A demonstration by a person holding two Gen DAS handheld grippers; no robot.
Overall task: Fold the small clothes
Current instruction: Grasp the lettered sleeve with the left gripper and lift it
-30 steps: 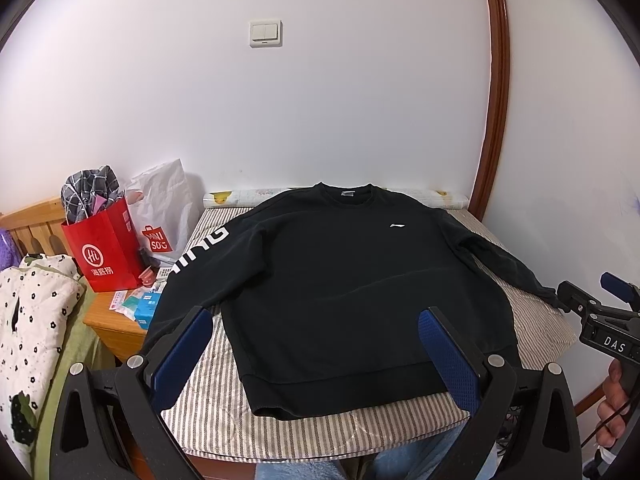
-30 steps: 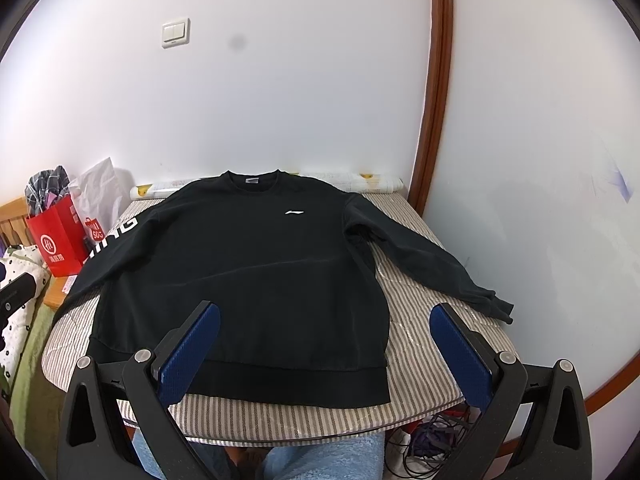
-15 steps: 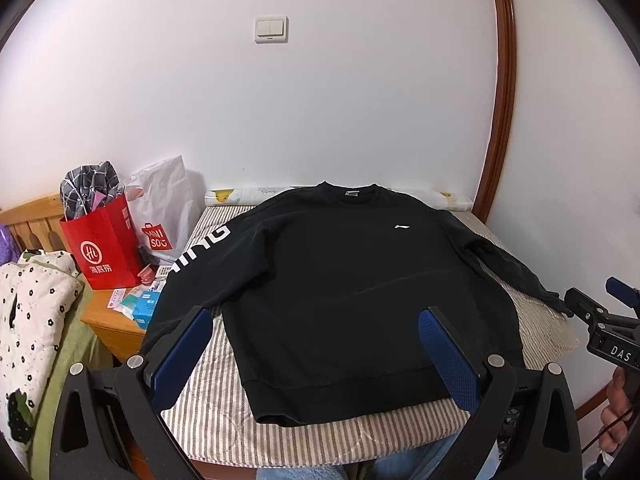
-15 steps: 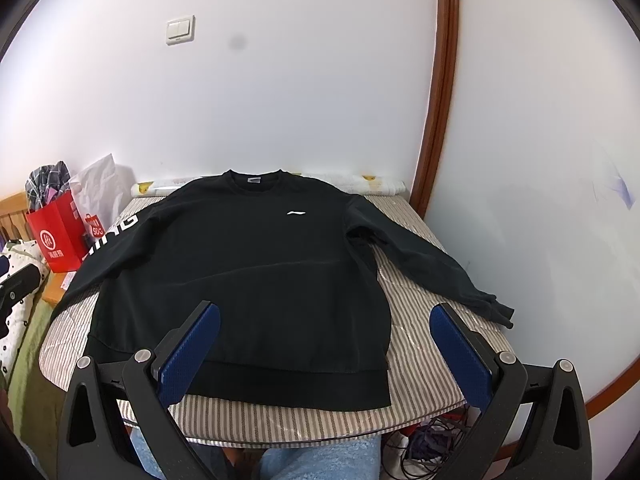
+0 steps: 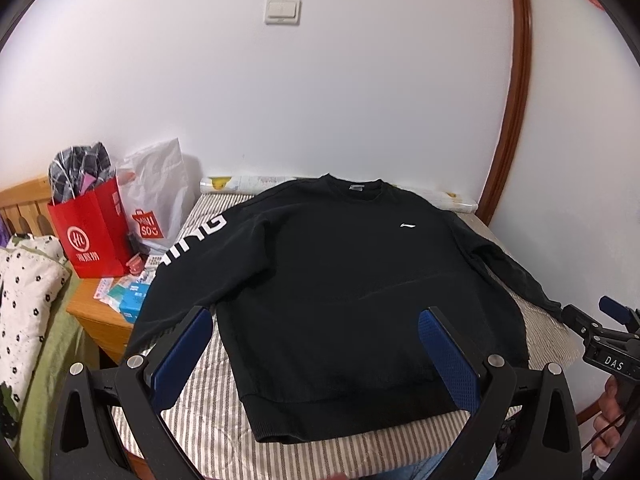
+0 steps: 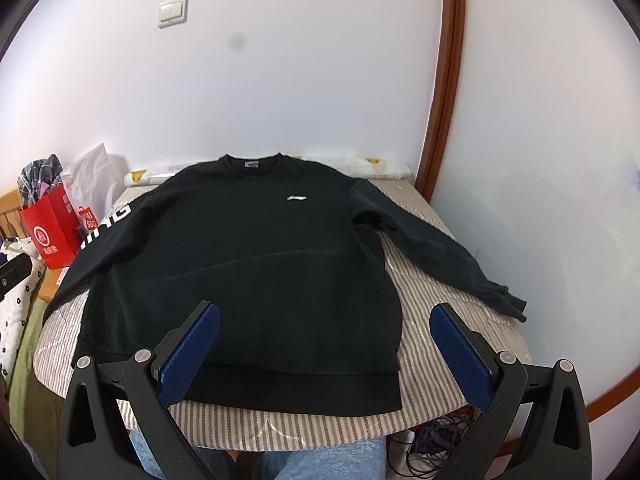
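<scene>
A black sweatshirt [image 5: 340, 280] [image 6: 256, 264] lies flat, front up, on a striped table [image 5: 208, 412] [image 6: 436, 308], collar toward the wall and both sleeves spread. White letters run down its left sleeve [image 5: 200, 236]. The right sleeve [image 6: 440, 256] reaches the table's right edge. My left gripper [image 5: 316, 320] is open above the hem's near side, holding nothing. My right gripper [image 6: 326, 316] is open too, above the hem's right half. In the left wrist view the right gripper's tip [image 5: 612, 332] shows at the far right.
A red paper bag [image 5: 94, 236] and a white plastic bag [image 5: 156, 204] stand on a wooden side table [image 5: 92, 312] to the left, with small boxes. A spotted cloth [image 5: 24, 280] lies further left. A person's jeans [image 6: 312, 460] are at the near edge. Cables [image 6: 432, 440] lie below right.
Both views have shifted slightly, with the sweatshirt sitting a little higher in frame. Both grippers stay open and the sweatshirt has not moved.
</scene>
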